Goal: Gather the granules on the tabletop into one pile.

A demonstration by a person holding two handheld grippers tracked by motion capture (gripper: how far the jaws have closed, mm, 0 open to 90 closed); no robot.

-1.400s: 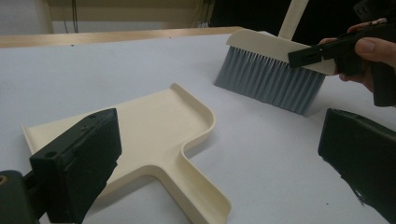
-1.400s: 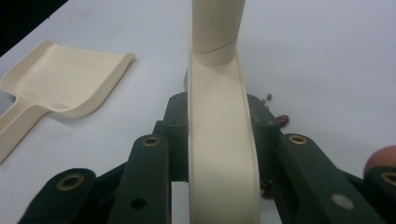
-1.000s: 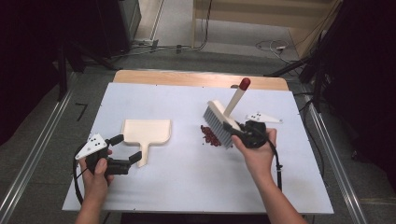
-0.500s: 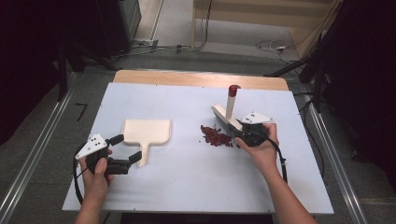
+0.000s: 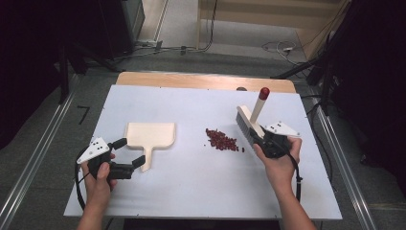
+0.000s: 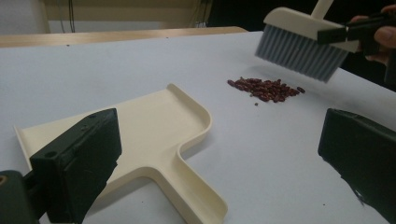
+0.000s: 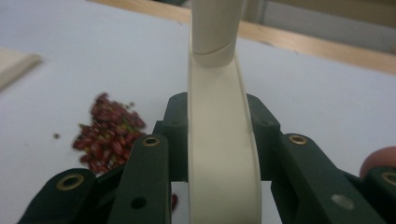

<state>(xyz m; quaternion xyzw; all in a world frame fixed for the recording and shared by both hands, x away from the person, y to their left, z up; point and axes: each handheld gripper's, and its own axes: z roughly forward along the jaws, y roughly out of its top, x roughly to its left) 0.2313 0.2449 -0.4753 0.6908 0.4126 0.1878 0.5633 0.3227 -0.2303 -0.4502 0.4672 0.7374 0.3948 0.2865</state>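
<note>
A cream dustpan (image 5: 149, 134) lies flat on the white tabletop, its handle pointing towards me. My left gripper (image 5: 128, 152) is open, its jaws to either side of that handle without touching it. In the left gripper view the dustpan (image 6: 154, 126) lies between the wide jaws of that gripper (image 6: 222, 135). A small pile of red beans (image 5: 221, 140) (image 6: 264, 87) lies at the middle. Just right of it stands a cream brush (image 5: 249, 122) with grey bristles and a red-tipped handle. My right gripper (image 5: 262, 139) is shut on its back. The brush (image 7: 222, 140) sits clamped between the black jaws.
The white board (image 5: 191, 191) rests on a wooden table whose edge (image 5: 191, 80) shows at the back. Grey floor, metal rails and dark equipment surround it. Cables trail from both grippers.
My right gripper carried the brush from above the bean pile to the right of it and a little lower. The left gripper, the dustpan and the beans stayed put.
</note>
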